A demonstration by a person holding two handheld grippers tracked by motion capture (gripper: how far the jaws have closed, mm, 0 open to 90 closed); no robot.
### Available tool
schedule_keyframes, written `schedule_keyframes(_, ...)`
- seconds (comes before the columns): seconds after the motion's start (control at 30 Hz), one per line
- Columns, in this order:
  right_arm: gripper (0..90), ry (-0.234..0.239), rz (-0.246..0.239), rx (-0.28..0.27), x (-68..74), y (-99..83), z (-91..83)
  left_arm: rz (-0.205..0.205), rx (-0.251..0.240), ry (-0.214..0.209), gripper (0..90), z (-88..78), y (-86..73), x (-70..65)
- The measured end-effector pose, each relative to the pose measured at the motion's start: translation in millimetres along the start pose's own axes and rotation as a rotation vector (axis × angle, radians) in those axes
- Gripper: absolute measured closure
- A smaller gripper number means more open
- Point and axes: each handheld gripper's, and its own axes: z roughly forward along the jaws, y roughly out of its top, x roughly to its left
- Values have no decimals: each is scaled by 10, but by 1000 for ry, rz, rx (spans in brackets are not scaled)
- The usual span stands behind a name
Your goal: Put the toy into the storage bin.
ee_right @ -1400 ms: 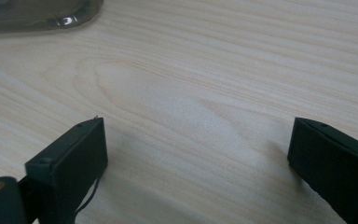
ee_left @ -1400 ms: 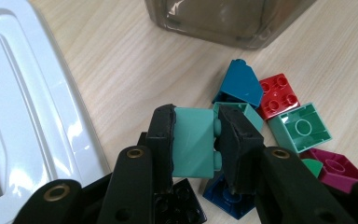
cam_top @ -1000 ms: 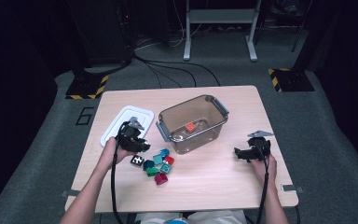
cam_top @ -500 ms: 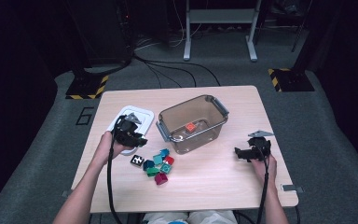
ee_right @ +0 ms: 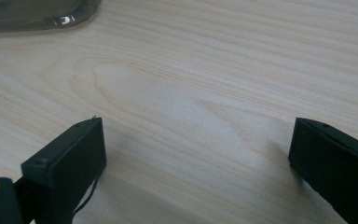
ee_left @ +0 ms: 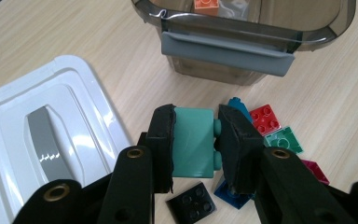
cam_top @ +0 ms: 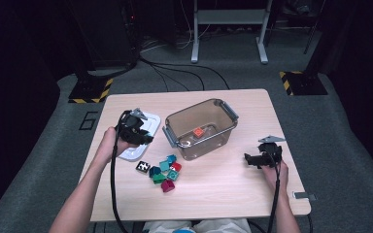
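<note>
The left hand-held gripper (cam_top: 148, 139) has risen (teal brick (ee_left: 193, 142) clamped) off the pile.

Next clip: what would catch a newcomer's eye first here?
The left gripper grips a teal toy brick between its jaws, above a small heap of coloured bricks on the wooden table. Just beyond stands a smoky clear tub with an orange brick inside, its white lid lying to the left. The right gripper waits open at the table's right.
</note>
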Motion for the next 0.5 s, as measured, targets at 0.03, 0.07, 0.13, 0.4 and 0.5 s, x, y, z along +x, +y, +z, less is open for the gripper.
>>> schedule_keyframes(0.03, 34, 0, -3, -1, -2, 0, 0, 0, 1, -1, 673, -3, 13, -1)
schedule_keyframes(0.07, 34, 0, -2, -1, -2, 0, 0, 2, 0, 0, 673, -8, 31, 1)
schedule_keyframes(0.13, 34, 0, -3, -1, -2, 0, 1, 5, 0, 3, 673, -14, 68, 8)
schedule_keyframes(0.4, 35, 2, -3, -3, -7, 0, 0, 18, -17, 2, 673, -43, 221, 14)
schedule_keyframes(0.5, 36, 1, -2, -3, -5, 0, -1, 28, -21, 4, 673, -57, 284, 12)
